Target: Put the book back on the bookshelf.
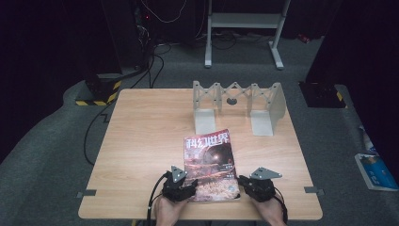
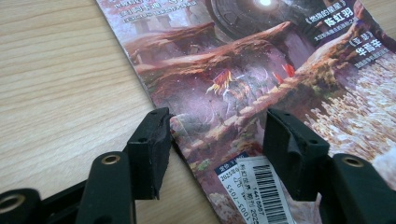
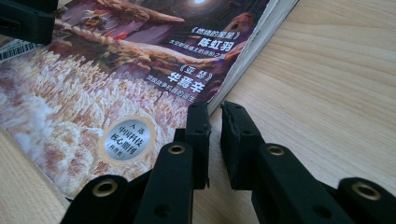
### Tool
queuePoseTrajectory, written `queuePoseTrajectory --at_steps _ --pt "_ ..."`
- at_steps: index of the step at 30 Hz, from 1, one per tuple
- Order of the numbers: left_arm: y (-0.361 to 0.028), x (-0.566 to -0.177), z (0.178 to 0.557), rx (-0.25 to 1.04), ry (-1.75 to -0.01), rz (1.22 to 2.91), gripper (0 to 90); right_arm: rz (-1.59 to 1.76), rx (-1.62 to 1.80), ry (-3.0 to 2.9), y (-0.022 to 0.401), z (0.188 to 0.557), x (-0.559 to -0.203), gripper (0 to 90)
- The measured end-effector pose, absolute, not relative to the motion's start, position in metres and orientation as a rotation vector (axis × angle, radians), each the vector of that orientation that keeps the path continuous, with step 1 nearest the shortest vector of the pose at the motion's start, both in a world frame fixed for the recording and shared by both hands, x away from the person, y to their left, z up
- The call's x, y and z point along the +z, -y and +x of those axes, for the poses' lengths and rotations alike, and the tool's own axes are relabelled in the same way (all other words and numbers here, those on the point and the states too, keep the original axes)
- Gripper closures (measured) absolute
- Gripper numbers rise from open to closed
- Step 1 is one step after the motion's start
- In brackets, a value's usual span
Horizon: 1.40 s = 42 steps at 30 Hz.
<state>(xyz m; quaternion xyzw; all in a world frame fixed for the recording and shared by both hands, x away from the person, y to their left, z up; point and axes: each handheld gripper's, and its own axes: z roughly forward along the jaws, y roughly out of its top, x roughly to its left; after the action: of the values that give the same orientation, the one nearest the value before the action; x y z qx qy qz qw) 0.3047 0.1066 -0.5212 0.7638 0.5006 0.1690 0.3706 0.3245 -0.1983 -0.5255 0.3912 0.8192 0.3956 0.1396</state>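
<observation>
Item: glossy science-fiction magazine with a red-brown cover and white Chinese title (image 1: pixel 210 165). It lay flat and closed on the pale wooden counter (image 1: pixel 141 141), near your edge, slightly skewed, well short of the grey folding metal book rack (image 1: pixel 237 106) at the far side.

Left gripper (image 1: pixel 179 184): you held it at the magazine's near left corner. Its jaws stood apart, straddling the spine edge by the white barcode label (image 2: pixel 261 191), one pad over bare wood and the other over the cover; neither pad pressed on it.

Right gripper (image 1: pixel 256 183): you held it at the near right corner. Its jaws were almost together with a thin gap and nothing between them, tips low beside the page edges (image 3: pixel 247 56).

Step in hand, as judged: the approach, with both tools set to the near corners and no hold taken.

Next move, as judged: you needed an edge raised off the wood before any grasp. The narrow right tips looked suited to slide under the page edges, after which the left jaws could close on the spine.
</observation>
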Motion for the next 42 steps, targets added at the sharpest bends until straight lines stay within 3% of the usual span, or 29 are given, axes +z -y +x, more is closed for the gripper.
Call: queuePoseTrajectory --at_steps 29,31,32,34,42 --pt "-0.083 -0.522 0.329 0.350 -1.166 1.986 46.1 1.267 1.128 -2.268 0.232 0.321 -0.526 79.5" --pt "-0.087 -0.523 0.332 0.317 -1.164 1.967 47.5 1.273 1.130 -2.267 0.234 0.320 -0.525 74.4" --pt "-0.089 -0.524 0.334 0.299 -1.160 1.955 47.1 1.289 1.135 -2.257 0.237 0.321 -0.525 67.2" --pt "-0.091 -0.525 0.340 0.295 -1.163 1.936 46.7 1.297 1.146 -2.257 0.239 0.323 -0.525 63.8" --pt "-0.091 -0.525 0.363 0.381 -1.214 1.921 42.9 1.336 1.160 -2.184 0.240 0.333 -0.516 60.4"
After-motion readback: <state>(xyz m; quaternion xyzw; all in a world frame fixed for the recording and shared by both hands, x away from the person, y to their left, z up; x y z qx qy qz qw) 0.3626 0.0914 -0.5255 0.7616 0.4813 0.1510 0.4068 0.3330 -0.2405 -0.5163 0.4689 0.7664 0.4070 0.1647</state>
